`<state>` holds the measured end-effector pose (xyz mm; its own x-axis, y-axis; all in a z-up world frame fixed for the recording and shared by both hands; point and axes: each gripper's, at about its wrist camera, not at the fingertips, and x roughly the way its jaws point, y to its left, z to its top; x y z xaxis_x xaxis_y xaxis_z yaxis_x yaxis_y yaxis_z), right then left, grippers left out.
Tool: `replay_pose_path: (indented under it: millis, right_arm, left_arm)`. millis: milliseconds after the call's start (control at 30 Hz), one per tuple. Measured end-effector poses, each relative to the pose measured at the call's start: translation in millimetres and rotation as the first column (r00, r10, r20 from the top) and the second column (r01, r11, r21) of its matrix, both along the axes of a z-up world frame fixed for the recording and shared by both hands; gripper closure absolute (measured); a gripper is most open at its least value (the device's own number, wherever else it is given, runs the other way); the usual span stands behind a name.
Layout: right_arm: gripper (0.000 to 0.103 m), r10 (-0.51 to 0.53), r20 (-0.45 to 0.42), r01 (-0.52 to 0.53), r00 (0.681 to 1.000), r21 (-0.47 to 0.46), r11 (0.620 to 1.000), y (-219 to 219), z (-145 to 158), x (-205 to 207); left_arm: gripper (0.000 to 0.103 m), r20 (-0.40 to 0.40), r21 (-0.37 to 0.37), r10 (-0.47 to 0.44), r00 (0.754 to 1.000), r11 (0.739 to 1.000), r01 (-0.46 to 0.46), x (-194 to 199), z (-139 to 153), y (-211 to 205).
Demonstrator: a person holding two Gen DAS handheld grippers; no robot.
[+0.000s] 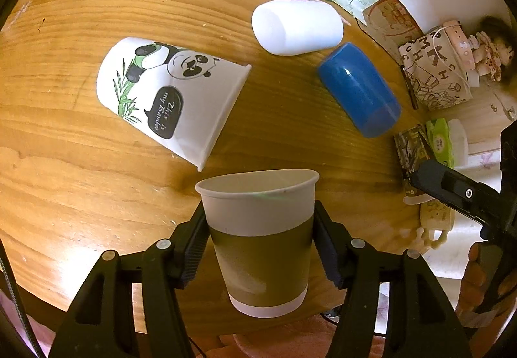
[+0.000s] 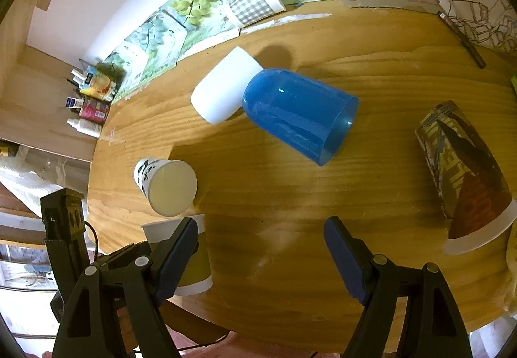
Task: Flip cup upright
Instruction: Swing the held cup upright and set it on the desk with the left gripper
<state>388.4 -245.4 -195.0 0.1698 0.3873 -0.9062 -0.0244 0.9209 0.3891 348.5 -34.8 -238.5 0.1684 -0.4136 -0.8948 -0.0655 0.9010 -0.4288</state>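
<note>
The round wooden table (image 1: 80,138) carries everything, with the green paper cup (image 1: 261,241) standing upright at its near edge as the landmark. Beyond that cup and to the left lies the panda cup (image 1: 168,93) on its side, its rim just beside the green cup's rim. Farther back and to the right lies the blue plastic cup (image 2: 297,112) on its side, its closed end touching the white cup (image 2: 223,90), also on its side. A patterned paper cup (image 2: 465,177) lies well to the right. The left tool (image 1: 260,248) grips the green paper cup, one pad on each side. The right tool (image 2: 261,258) hangs open over bare wood beside that cup.
</note>
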Motion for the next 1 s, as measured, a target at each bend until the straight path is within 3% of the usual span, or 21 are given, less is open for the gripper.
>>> replay_pose_path:
  millis: [867, 1000]
  right_arm:
    - [0.022, 0.040, -0.048, -0.038, 0.998, 0.030, 0.999, 1, -17, 9]
    - [0.022, 0.055, -0.054, -0.053, 0.997, 0.035, 0.998, 3, -18, 11]
  left_arm:
    - [0.032, -0.005, 0.053, -0.020, 1.000, 0.998, 0.020, 10, 1, -14]
    - [0.021, 0.018, 0.050, -0.026, 1.000, 0.998, 0.025, 11, 7, -16]
